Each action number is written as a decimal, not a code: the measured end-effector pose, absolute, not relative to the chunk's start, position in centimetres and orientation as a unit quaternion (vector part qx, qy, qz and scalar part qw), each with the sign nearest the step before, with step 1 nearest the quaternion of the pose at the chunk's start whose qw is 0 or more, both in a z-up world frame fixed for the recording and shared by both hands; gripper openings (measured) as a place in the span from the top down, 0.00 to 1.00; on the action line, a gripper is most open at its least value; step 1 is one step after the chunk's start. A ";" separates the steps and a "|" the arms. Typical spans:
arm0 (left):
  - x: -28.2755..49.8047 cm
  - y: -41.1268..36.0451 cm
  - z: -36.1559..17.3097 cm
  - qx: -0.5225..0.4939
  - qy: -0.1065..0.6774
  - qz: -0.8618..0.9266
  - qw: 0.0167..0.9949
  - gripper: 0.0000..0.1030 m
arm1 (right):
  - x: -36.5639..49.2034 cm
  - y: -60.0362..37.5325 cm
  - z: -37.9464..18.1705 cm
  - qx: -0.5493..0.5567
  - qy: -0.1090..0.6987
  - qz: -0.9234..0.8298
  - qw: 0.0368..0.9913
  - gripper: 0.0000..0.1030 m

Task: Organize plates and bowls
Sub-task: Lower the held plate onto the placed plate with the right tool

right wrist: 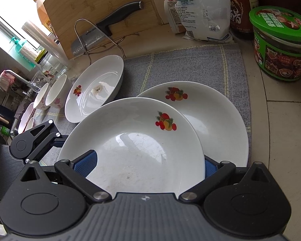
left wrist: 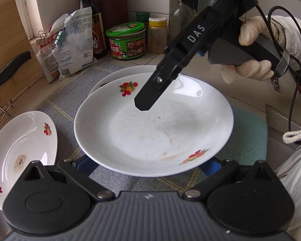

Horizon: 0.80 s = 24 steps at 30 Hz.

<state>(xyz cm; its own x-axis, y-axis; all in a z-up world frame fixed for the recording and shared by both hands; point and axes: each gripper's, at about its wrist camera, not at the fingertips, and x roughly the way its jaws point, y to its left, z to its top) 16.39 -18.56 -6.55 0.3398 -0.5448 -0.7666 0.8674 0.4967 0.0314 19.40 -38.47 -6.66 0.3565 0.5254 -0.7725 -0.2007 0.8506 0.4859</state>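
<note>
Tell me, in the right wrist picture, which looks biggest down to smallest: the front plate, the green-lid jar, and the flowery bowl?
1. The front plate looks biggest, though it sits closest to the camera.
2. The green-lid jar.
3. The flowery bowl looks smallest, but it is farther away, so its true size against the jar is unsure.

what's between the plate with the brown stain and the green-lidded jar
Two overlapping fruit-print plates: the near plate over the far plate, on the grey mat. The right wrist view shows the stained plate left and the jar right.
</note>
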 end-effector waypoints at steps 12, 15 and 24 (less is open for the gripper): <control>17.0 -18.9 -6.9 0.227 0.361 -0.452 0.784 0.01 | 19.8 -39.0 -7.2 0.162 0.522 0.219 0.808 0.00; 17.1 -18.9 -7.0 0.230 0.360 -0.451 0.783 0.01 | 19.8 -39.1 -7.2 0.162 0.522 0.218 0.809 0.00; 17.6 -19.4 -7.2 0.237 0.363 -0.453 0.779 0.01 | 19.7 -39.5 -7.5 0.167 0.522 0.214 0.809 0.00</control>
<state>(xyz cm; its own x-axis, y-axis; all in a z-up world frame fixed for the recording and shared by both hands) 17.61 -19.36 -7.20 0.3261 -0.5332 -0.7806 0.8777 0.4775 0.0404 19.73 -39.47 -7.47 0.3640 0.5197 -0.7729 -0.1715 0.8531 0.4928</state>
